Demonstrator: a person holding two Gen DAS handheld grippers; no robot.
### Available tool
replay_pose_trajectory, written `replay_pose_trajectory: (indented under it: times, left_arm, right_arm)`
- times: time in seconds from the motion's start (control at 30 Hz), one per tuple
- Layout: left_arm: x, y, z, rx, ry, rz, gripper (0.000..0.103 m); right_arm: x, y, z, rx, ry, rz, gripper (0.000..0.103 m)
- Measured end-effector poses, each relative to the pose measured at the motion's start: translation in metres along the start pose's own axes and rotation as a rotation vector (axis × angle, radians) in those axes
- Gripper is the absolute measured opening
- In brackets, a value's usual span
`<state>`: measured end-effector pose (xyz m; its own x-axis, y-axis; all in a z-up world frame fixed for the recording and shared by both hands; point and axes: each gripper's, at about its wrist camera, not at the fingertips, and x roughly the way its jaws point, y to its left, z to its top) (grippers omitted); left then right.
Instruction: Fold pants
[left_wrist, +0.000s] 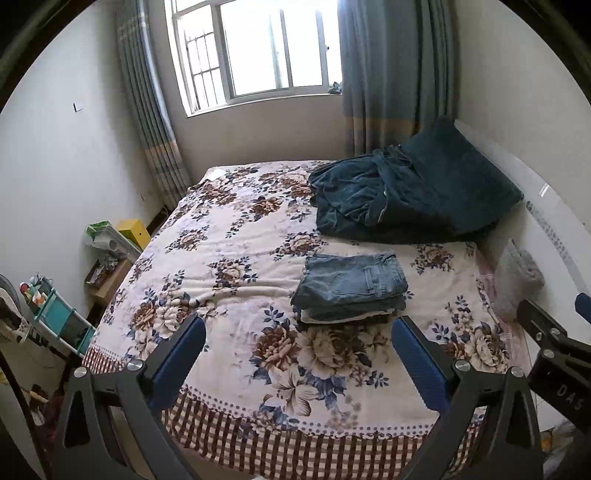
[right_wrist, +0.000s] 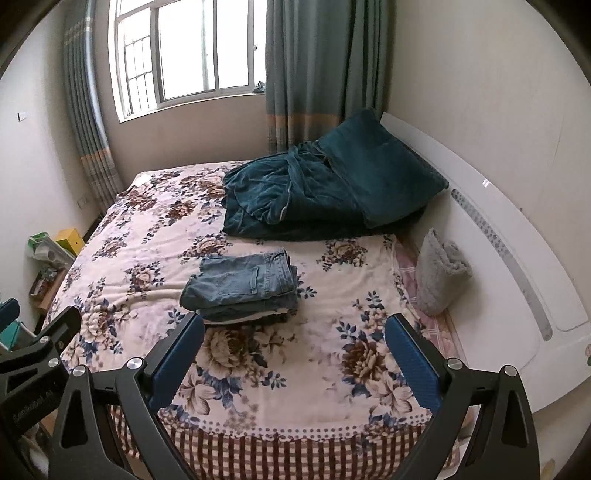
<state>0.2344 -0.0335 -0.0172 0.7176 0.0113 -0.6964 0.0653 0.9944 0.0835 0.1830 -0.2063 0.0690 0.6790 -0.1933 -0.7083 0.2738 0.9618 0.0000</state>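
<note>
A pair of light blue jeans (left_wrist: 351, 286) lies folded into a thick square on the floral blanket (left_wrist: 236, 236), right of the bed's middle; it also shows in the right wrist view (right_wrist: 243, 284). My left gripper (left_wrist: 299, 330) is open and empty, held above the bed's near edge, short of the jeans. My right gripper (right_wrist: 293, 328) is open and empty too, level with the jeans' near side and apart from them. The right gripper's body shows at the right edge of the left wrist view (left_wrist: 554, 343).
A dark teal quilt and pillow (left_wrist: 413, 195) are heaped at the head of the bed. A grey rolled towel (right_wrist: 441, 271) leans on the white headboard (right_wrist: 517, 266). A shelf cart (left_wrist: 55, 317) and boxes (left_wrist: 131, 230) stand left of the bed. A window (left_wrist: 255, 48) is behind.
</note>
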Motion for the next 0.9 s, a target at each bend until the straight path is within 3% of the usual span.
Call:
replay_pose_trajectory:
  times: [0.9]
  left_arm:
    - [0.0018, -0.0014, 0.0003, -0.005, -0.021, 0.021, 0.103]
  right_arm:
    - [-0.0028, 0.0024, -0.0054, 0.002, 0.014, 0.024, 0.100]
